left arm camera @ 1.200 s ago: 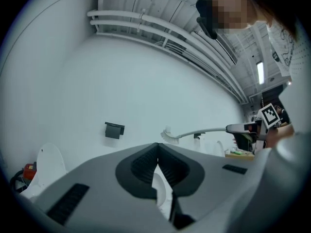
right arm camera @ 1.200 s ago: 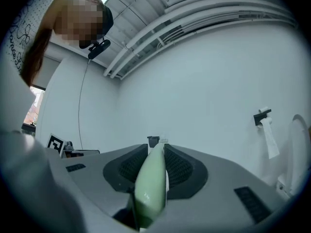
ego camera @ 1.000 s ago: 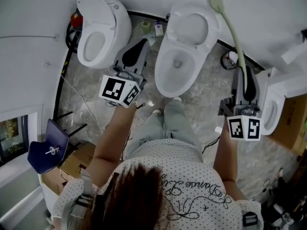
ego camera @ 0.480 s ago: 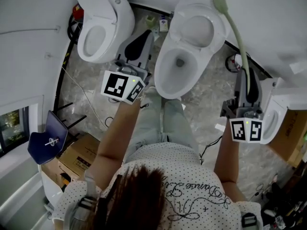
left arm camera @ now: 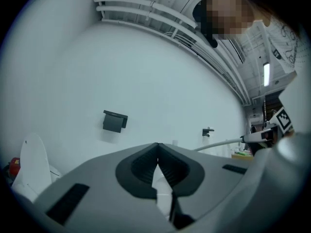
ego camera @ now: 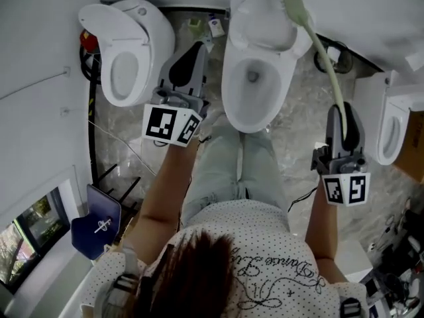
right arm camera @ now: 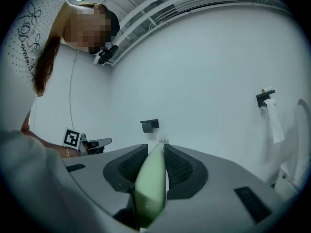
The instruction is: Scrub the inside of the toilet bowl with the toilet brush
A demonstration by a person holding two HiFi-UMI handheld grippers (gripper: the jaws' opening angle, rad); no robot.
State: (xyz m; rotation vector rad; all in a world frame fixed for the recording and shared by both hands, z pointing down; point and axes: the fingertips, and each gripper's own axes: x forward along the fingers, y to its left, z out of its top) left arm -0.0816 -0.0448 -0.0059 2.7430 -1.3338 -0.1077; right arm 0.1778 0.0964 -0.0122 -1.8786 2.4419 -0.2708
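The middle toilet (ego camera: 246,105) stands open in the head view, its lid raised at the top. My right gripper (ego camera: 343,112) is shut on the handle of a pale green toilet brush (ego camera: 324,58). The handle arcs up to the brush head (ego camera: 291,2), which lies over the raised lid's right rim, above the bowl. In the right gripper view the green handle (right arm camera: 153,183) is pinched between the pads of the right gripper (right arm camera: 156,152). My left gripper (ego camera: 189,61) is shut and empty, left of the bowl. In its own view the left gripper (left arm camera: 157,159) points at a white wall.
A second toilet (ego camera: 122,52) stands at the left and a third (ego camera: 391,124) at the right. Small bottles (ego camera: 212,25) sit between the left two. A round dark holder (ego camera: 331,58) rests on the floor right of the middle toilet. A blue chair (ego camera: 99,224) is at lower left.
The head view has shifted. The brush head now overlaps the raised lid's right rim instead of sitting off beyond it. Both grippers remain shut.
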